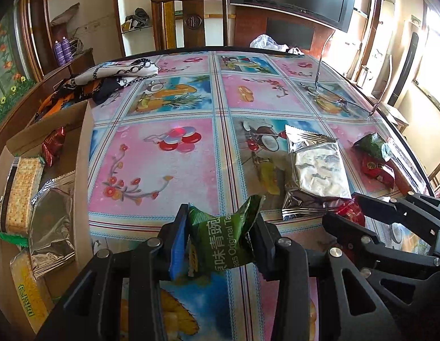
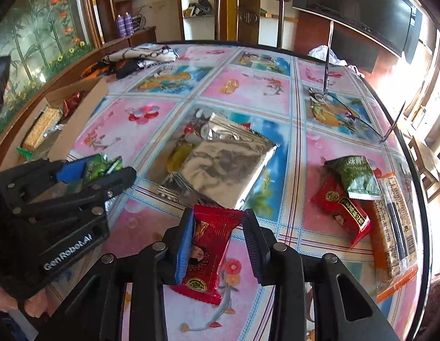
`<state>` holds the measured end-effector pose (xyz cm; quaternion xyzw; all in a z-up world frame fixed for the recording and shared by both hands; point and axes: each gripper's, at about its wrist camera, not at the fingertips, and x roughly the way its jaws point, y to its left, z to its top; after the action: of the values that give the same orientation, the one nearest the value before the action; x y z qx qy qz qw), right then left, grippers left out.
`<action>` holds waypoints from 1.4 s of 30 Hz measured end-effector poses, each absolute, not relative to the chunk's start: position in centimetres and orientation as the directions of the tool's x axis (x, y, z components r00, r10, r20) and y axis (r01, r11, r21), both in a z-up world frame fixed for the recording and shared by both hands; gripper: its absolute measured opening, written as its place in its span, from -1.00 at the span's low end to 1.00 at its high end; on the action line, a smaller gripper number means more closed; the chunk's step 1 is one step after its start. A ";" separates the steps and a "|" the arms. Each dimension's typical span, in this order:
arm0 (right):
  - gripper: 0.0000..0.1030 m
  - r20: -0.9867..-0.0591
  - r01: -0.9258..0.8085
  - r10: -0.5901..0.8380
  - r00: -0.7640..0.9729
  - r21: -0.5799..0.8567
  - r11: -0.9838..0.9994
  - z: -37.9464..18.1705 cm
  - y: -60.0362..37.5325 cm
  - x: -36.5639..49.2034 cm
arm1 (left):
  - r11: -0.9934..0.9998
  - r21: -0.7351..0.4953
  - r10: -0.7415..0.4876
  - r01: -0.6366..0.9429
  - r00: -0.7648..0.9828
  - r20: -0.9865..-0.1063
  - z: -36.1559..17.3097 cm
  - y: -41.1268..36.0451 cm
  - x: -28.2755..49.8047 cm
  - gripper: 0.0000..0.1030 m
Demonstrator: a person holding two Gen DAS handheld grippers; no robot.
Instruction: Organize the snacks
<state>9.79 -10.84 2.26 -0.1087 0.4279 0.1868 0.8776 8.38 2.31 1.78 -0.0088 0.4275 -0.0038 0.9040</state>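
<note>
My left gripper [image 1: 220, 233] is shut on a green snack packet [image 1: 222, 238] and holds it above the table; it also shows in the right wrist view [image 2: 100, 170]. My right gripper [image 2: 218, 241] holds a red snack packet [image 2: 208, 253] between its fingers; it also shows in the left wrist view [image 1: 350, 210]. A cardboard box [image 1: 82, 153] at the left holds cracker packs [image 1: 21, 193], a silver pack [image 1: 52, 221] and a red packet [image 1: 53, 145]. A large silver pack [image 2: 220, 162] lies mid-table.
A green packet [image 2: 357, 177], a red packet [image 2: 342, 210] and an orange-edged clear pack [image 2: 390, 227] lie at the right near the table's edge. Folded cloths [image 1: 106, 76], eyeglasses [image 2: 347, 113] and a plastic bag [image 1: 265, 42] sit farther back. A wooden chair [image 1: 194, 20] stands behind the table.
</note>
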 end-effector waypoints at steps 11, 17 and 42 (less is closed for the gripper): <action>0.04 -0.821 -0.443 0.229 0.524 -0.033 0.896 2.2 -11.5 8.4 | 1.000 -0.017 -0.013 -0.001 0.634 -0.773 1.7 2.3 8.4 -0.25; -0.60 -0.822 -0.453 0.226 0.523 -0.043 0.891 1.8 -11.5 7.7 | 1.000 -0.016 -0.012 0.000 0.634 -0.773 1.7 2.2 8.4 -0.25; -0.60 -0.603 -0.404 0.378 0.702 0.100 0.909 6.3 -12.8 6.5 | 1.000 0.005 0.009 -0.008 0.756 -0.654 4.8 2.3 6.5 -0.25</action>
<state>6.46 -12.83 6.33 -0.0202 0.3223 0.2122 0.9223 6.50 2.30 4.83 0.0006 0.3490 0.0047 0.9371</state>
